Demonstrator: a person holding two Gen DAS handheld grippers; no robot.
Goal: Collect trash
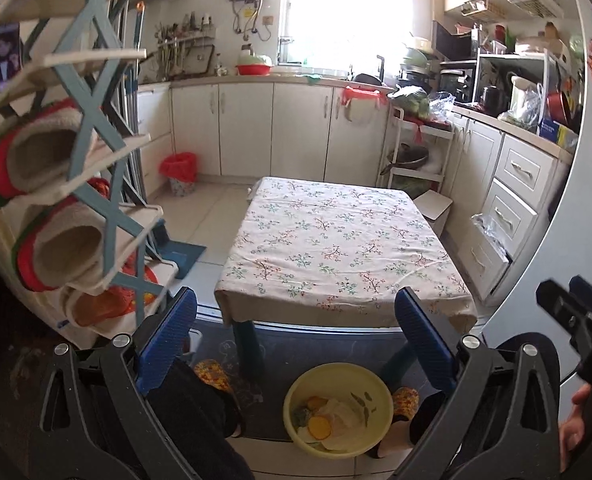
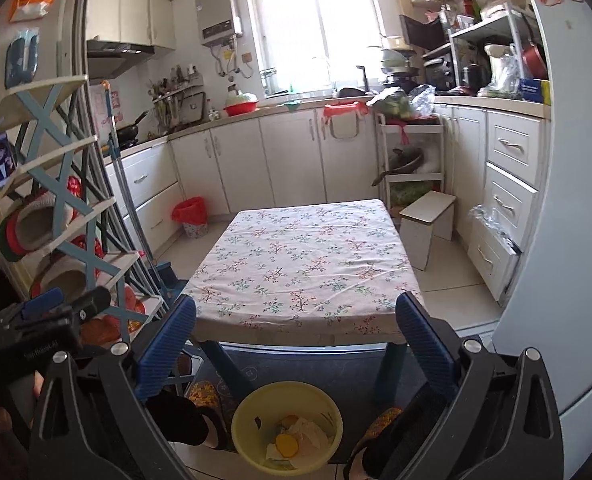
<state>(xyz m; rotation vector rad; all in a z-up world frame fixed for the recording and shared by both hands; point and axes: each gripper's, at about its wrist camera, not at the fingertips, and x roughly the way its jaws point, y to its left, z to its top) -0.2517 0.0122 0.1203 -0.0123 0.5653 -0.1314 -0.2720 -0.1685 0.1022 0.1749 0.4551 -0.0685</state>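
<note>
Both grippers' fingers spread empty, yellow basin of scraps on floor, floral-clothed table, white kitchen cabinets

Daylight pours through the window ahead of me and blows it out white. The room is bright, my views sharp, their edges bent and ringed in black.

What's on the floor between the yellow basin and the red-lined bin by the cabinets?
The small table with the floral cloth stands between the yellow basin and the red-lined bin, its top bare. Both wrist views show it.
</note>
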